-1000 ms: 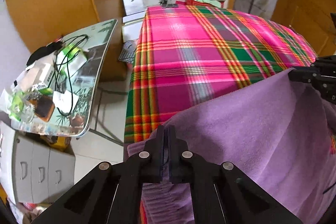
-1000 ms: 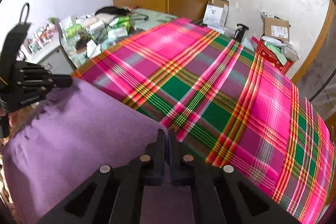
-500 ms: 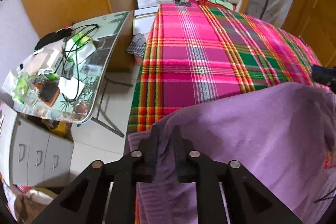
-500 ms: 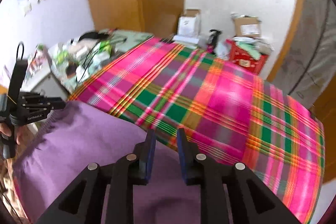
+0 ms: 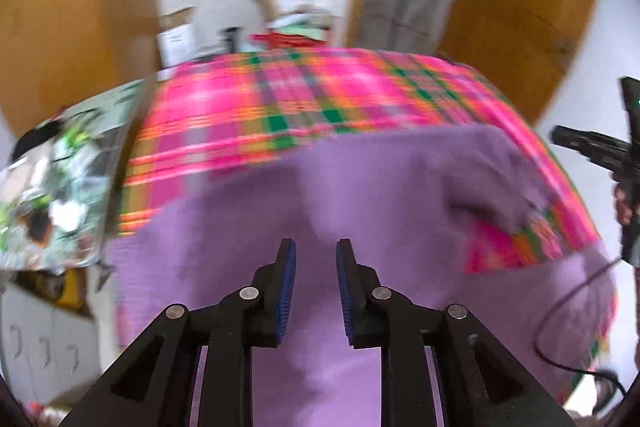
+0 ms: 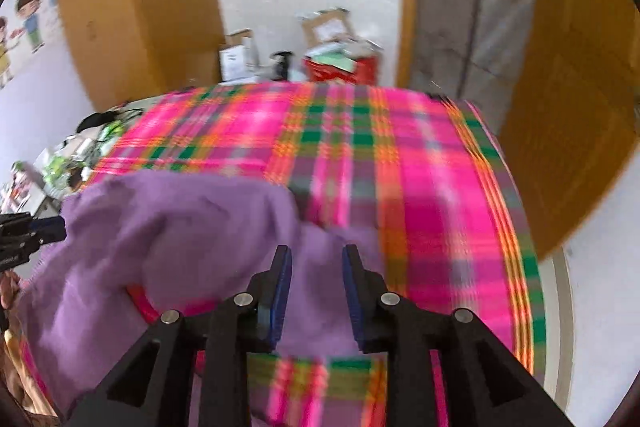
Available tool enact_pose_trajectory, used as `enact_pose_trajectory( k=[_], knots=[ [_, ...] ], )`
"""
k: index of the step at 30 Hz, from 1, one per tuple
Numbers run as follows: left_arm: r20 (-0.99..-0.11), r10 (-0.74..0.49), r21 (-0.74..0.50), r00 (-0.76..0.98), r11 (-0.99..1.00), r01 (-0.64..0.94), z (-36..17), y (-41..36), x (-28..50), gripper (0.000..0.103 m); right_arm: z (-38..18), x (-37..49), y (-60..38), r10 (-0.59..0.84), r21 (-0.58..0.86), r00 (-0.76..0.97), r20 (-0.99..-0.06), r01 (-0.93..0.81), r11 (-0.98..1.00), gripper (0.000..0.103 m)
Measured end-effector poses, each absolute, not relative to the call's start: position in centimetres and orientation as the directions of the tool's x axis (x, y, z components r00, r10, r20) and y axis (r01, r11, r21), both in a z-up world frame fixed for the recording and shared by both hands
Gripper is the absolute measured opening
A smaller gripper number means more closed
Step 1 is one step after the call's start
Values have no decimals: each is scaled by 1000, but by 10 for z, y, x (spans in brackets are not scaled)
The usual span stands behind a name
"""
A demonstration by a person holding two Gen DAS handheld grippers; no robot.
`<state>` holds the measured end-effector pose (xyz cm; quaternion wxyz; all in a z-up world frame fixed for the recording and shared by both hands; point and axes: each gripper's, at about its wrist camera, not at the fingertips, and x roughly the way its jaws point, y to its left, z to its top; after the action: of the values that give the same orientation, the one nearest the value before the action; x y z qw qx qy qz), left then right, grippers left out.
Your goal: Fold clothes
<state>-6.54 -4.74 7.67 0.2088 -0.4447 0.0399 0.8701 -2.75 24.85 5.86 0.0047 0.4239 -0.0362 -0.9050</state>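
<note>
Clutter on the side table (image 5: 60,195) at far left: cables, packets, all blurred. Just right of it the bed under a pink plaid cover (image 5: 304,107), and on the near part of that cover the purple garment (image 5: 320,195), the thing to be folded. It lies spread across the near edge, far hem turned over in a soft roll, right end bunched so a patch of plaid shows through a gap.

Left claw (image 5: 316,287): jaws opening, blue pads apart, nothing pinched; cloth lies below the gap, not in it. Released.

Right claw (image 6: 316,291): jaws likewise opening, pads clear of the fabric, purple cloth seen beyond them. Released. Its own view shows the garment (image 6: 168,227) heaped left of centre with plaid bare to the right.

Judgement: one fold has just been laid and let go. To do this step well, lift both claws straight off so the pads do not drag the roll, then flatten the bunched right end before the next pinch. Take matching corners, level with each other, or the next fold will skew
</note>
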Motion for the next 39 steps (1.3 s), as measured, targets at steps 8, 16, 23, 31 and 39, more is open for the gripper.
enact_pose_trajectory(
  k=[8,16,23,31,39],
  knots=[
    [-826,299,-45,-477,-879,-474,45,29,-49,24,8,-13,272,-66,127,-578,-813,-66,-990,46],
    [-853,227,26,-470,-881,-472,27,51,-53,24,-17,-40,281,-142,227,-556,-819,-88,-970,48],
    [-865,231,4,-446,-884,-467,22,53,-60,25,-12,-43,291,-187,284,-611,-769,-64,-957,6],
    [-857,259,-47,-445,-900,-433,30,45,-67,25,15,-27,328,-106,302,-713,-693,-154,-941,6],
    [-836,268,40,-479,-840,-540,34,76,-38,25,28,-18,356,-24,316,-758,-652,-244,-917,6]
  ],
)
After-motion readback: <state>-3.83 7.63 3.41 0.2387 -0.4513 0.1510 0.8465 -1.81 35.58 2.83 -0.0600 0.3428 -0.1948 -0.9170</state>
